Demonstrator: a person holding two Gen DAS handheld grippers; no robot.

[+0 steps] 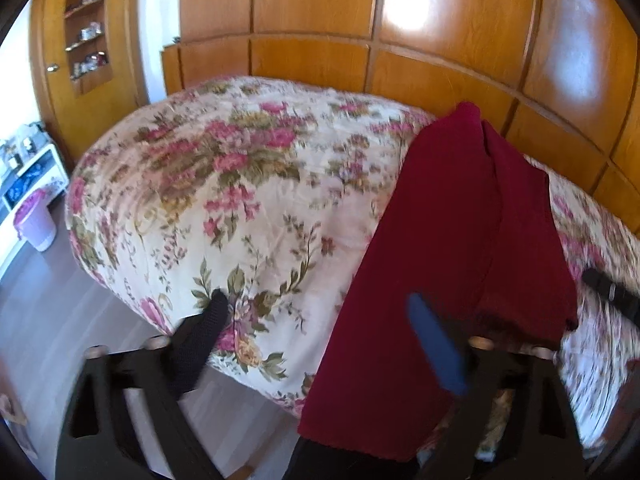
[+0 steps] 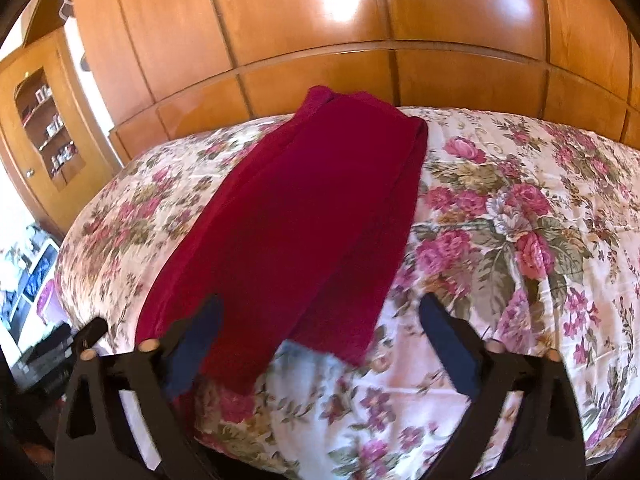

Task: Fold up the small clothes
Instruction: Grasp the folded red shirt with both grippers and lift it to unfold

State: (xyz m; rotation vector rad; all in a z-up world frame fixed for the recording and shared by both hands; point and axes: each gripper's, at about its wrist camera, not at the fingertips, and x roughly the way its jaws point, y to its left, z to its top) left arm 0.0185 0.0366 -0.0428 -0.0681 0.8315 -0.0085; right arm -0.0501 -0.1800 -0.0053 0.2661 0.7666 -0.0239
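A: The red garment point(image 2: 288, 216) lies long on the floral bed point(image 2: 520, 360), its axis running away from both grippers.

B: Near end between the right gripper point(image 2: 320, 340) jaws; the left gripper point(image 1: 316, 328) straddles its edge. Both wide, gripping nothing.

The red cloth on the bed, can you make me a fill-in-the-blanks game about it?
1. The red cloth lies on a bedspread printed with ____.
2. The wall panels behind the bed are made of ____.
3. Both the left gripper and the right gripper have their jaws ____.

Missing words: flowers; wood; open
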